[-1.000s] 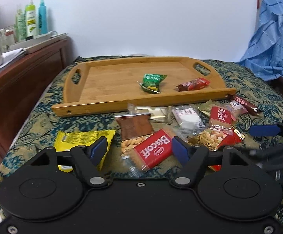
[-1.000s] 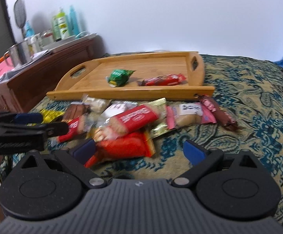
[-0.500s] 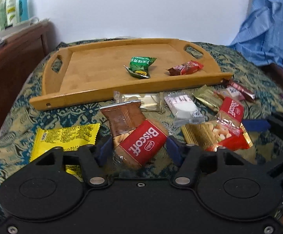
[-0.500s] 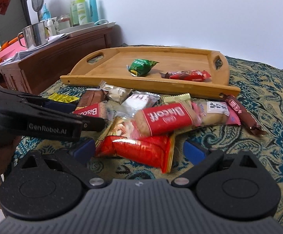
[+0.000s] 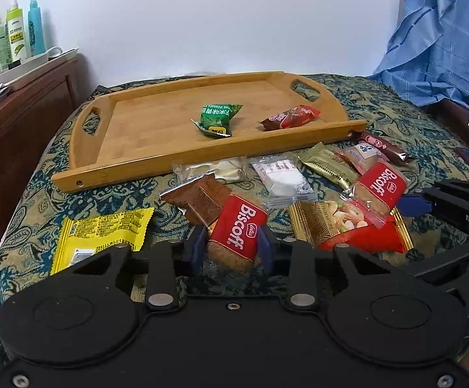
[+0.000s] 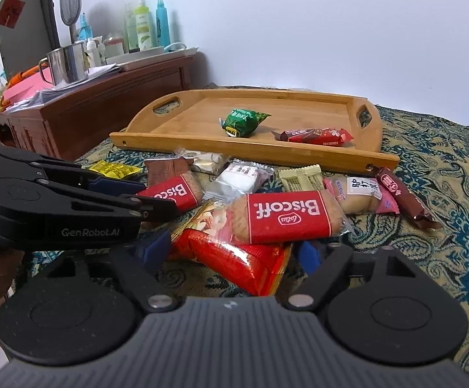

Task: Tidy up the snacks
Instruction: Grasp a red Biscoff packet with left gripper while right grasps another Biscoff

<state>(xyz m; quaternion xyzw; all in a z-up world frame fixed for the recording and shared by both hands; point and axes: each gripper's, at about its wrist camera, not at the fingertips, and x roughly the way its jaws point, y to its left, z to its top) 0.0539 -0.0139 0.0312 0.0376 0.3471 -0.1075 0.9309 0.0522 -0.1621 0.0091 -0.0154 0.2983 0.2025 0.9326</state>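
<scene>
Left wrist view. The left hand-held gripper (image 5: 232, 247) is being held low over a patterned cloth (image 5: 33, 200). Its jaws have just been closing. The first Biscoff (image 5: 237, 229) is being pinched between its blue pads (image 5: 198, 249), which are touching the packet's two long sides. This Biscoff is being propped partly on a brown packet (image 5: 198, 199), well short of the tray (image 5: 202, 158). A yellow packet (image 5: 105, 232) is lying just left of the gripper. A white packet (image 5: 283, 177) and a second Biscoff (image 5: 380, 187) are lying to the right. Two snacks are being carried inside the tray: a green packet (image 5: 218, 119) and a red-brown bar (image 5: 291, 118), apart from each other.

Right wrist view. The right hand-held gripper (image 6: 231, 253) is being held spread, its jaws having just been closing. A red packet (image 6: 244, 258) is lying between its pads (image 6: 153, 249). The pads are just beside the packet's ends, and no press on them is being shown. The second Biscoff is resting across the top of the red packet. The left hand-held gripper is being seen from the side at the left, its tips clamped on the first Biscoff. The tray is standing beyond the loose pile.
</scene>
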